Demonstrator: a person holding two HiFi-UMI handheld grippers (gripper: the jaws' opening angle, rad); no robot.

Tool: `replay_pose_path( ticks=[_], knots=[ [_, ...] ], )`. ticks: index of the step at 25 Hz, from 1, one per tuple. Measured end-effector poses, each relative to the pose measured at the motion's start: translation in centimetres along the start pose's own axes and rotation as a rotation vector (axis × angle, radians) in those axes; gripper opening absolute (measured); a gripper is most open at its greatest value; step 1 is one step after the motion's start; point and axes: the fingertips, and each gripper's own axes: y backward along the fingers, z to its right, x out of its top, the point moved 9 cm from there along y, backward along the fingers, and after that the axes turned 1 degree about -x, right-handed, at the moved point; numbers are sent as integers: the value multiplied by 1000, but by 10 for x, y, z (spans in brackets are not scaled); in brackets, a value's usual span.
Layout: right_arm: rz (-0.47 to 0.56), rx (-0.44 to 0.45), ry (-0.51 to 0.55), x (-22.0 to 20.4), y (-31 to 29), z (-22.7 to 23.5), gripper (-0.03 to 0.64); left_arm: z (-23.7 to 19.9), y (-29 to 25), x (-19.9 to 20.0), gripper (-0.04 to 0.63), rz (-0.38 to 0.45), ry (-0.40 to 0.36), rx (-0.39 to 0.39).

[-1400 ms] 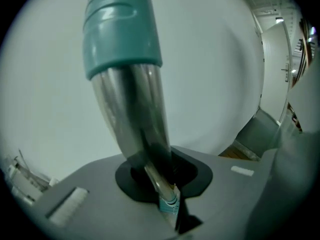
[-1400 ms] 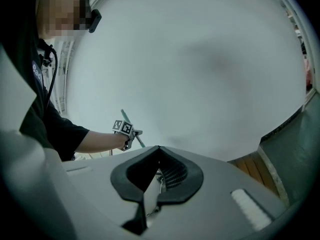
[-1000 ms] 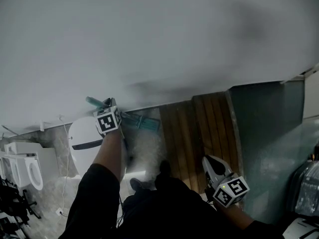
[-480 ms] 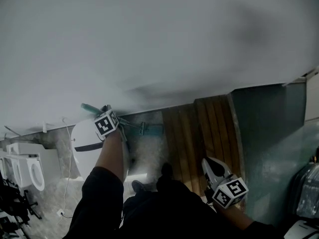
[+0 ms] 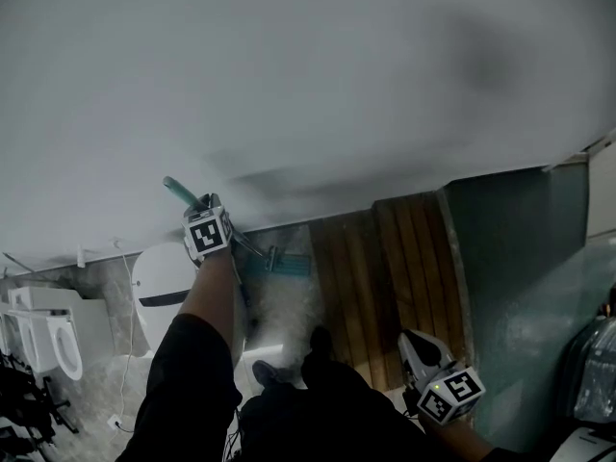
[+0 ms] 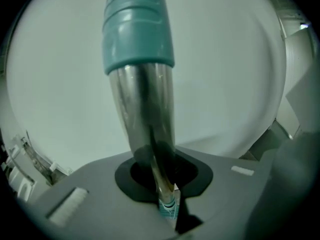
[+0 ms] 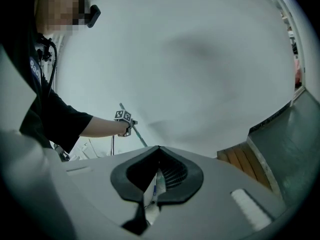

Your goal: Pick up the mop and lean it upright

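Grips the mop (image 6: 145, 114) high on its shiny metal handle in the left tongs (image 5: 216, 206), just under the teal cap (image 6: 137, 29). Runs its long axis from that cap, close to the white wall (image 5: 308, 85), down and rightward to the teal head (image 5: 289, 264) on the floor (image 5: 289, 301) beside the wooden slats (image 5: 385, 268); likely needs only the top tipped against the wall. Holds the right tongs (image 5: 412, 320) low at far right, closed on nothing, well apart from the mop.

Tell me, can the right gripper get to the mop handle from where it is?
Probably yes: the mop handle below the left gripper shows bare, nothing stands between, but the right gripper is shut.
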Motion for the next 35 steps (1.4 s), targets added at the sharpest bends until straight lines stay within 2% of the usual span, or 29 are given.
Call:
replay_pose_path(
  ticks=[6,9,15,18,20,21,23,25,29,35],
  knots=[
    [-22,-29,-24,-7,7,4,6,6,-24,30,61,17,-70,-50],
    [-24,-41,-33,-12,9,8,6,12,-39,30,61,-32,-89,-77],
    [-18,-60,-44,-14,12,5,6,10,-55,33,64,-101,-91,-121],
    [-14,-62,-46,-15,12,3,8,9,-60,32,102,-130,-72,-151],
    [-11,-62,-48,-16,12,2,8,9,-62,31,91,-137,-74,-164],
    [-9,-62,-48,-16,13,1,8,9,-62,30,107,-142,-72,-175],
    [-5,-59,-46,-16,14,-1,20,11,-62,28,190,-152,-58,-202],
    [-2,-53,-44,-16,14,-6,21,11,-59,26,219,-147,-51,-221],
    [1,-46,-38,-17,13,-13,25,12,-57,24,242,-148,-63,-245],
    [6,-53,-51,-25,22,-13,26,16,-58,11,272,-283,-57,-317]
  ],
)
